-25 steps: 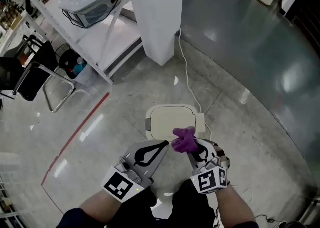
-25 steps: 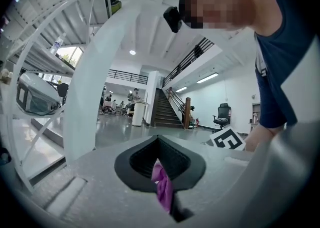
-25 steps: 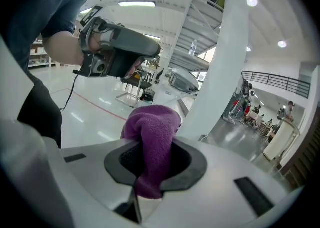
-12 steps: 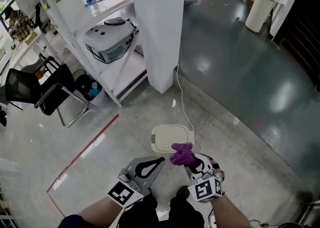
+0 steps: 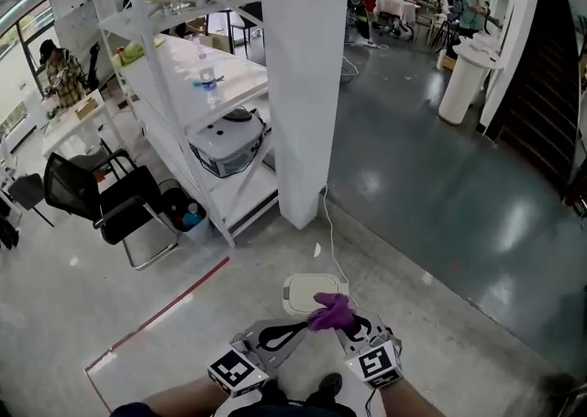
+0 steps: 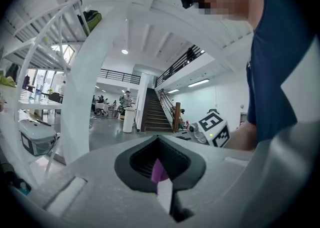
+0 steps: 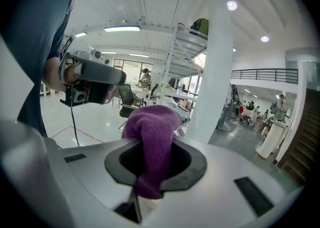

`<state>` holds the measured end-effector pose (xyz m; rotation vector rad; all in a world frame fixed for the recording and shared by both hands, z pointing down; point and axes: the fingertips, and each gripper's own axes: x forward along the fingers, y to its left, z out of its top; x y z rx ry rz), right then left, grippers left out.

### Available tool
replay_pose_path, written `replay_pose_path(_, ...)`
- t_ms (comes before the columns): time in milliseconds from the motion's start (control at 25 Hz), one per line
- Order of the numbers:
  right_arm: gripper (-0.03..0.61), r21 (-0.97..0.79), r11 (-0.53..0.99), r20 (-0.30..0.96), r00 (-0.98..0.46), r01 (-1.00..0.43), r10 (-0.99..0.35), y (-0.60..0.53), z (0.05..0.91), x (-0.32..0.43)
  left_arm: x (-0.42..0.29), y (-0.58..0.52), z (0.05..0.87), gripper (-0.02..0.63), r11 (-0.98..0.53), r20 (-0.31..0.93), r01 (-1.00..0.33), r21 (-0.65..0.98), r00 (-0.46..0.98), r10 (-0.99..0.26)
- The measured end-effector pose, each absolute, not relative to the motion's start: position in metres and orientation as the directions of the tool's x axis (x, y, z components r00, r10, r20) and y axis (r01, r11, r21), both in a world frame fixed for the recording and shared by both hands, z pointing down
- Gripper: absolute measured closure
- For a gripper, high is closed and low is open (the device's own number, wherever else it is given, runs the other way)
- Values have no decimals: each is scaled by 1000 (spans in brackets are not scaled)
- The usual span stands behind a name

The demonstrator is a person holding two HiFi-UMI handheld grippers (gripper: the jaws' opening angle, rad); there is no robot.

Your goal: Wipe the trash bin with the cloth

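Note:
The trash bin is a small cream bin with a flat lid, standing on the concrete floor just beyond both grippers. A purple cloth hangs above its near edge. My right gripper is shut on the cloth, which bulges up through its jaws. My left gripper is shut, its tip meeting the cloth's left end. A thin purple strip of cloth sits between the left jaws. The right gripper's marker cube shows in the left gripper view.
A white pillar rises behind the bin, with a white cable running down from it. A white shelf rack carrying a white appliance and a black chair stand left. Red floor tape runs left. Stairs are at right.
The head view has lifted, so the bin looks smaller and farther and more of the room shows. Both grippers stay together at the cloth over the bin's near edge.

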<state>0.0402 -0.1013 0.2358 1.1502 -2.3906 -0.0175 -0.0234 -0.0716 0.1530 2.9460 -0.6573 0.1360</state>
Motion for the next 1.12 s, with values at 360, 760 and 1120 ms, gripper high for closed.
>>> replay_pose_path(360,500,140,607,345,-536,-782,-770,-63,167,51,-21,-27,104,615,-927,88,-373,34,925,-369)
replay_pose_path(760,500,9,638,283,-610,-770,-740,-47,149,44,-18,-11,102,615,-928,88,-370,41,927,-365)
replay_pose_path(1120,500,8,679,259,-654,-734,-711,-40,139,36,-16,-7,102,615,-923,81,-384,33,921,-380)
